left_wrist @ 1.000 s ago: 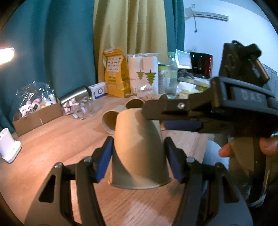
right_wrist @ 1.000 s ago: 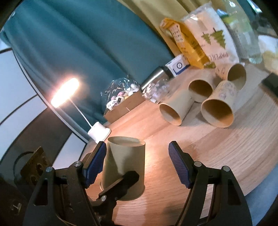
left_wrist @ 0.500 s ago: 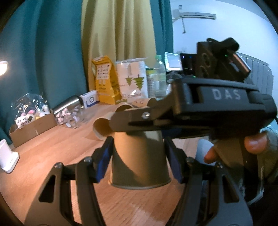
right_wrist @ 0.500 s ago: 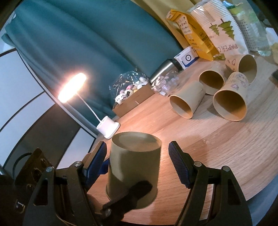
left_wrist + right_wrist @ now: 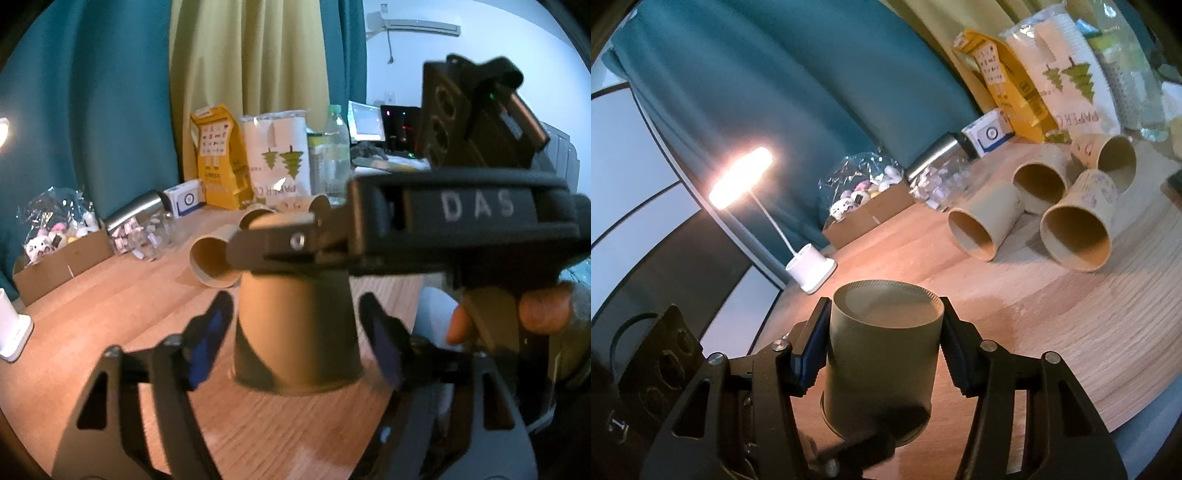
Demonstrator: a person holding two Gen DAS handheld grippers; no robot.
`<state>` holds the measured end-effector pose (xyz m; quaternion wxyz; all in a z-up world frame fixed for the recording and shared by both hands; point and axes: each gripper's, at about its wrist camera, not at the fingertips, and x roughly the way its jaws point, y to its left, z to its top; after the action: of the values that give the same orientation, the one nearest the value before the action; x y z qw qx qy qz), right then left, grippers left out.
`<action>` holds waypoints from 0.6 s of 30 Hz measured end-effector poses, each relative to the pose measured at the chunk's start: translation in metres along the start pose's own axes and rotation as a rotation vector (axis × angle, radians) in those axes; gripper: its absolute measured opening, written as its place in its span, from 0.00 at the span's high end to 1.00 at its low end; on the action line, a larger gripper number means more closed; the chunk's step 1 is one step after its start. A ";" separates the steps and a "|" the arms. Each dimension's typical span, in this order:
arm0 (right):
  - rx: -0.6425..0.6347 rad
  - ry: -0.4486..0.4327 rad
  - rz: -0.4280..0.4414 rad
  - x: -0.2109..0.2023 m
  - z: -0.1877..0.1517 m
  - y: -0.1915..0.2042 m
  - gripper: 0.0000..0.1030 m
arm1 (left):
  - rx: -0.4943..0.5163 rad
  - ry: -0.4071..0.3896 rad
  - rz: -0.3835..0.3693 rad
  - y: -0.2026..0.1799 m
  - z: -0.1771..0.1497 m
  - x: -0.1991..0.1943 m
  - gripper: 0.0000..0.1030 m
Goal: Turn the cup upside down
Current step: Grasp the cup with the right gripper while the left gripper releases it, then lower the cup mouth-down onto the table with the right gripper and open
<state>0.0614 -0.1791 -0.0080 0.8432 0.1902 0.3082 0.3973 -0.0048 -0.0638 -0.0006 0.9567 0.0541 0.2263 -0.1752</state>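
cup [image 5: 882,354] upside down on table [image 5: 1052,314], r gripper [image 5: 882,350] clamped on it.

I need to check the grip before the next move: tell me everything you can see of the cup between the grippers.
The cup is plain tan paper, upside down: its closed, ridged base faces up and its wide rolled rim sits on the wooden table. The right gripper is shut on its upper wall, a blue pad pressing each side. The left gripper straddles its lower half, open, pads apart from it.
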 end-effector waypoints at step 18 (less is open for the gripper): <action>-0.184 -0.159 -0.281 0.004 0.021 -0.018 0.43 | -0.011 0.024 0.056 0.017 -0.010 -0.003 0.23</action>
<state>0.0869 -0.1888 -0.0040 0.9259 0.0981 0.2265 0.2860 -0.0055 -0.0446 -0.0077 0.9587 0.0574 0.2373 -0.1462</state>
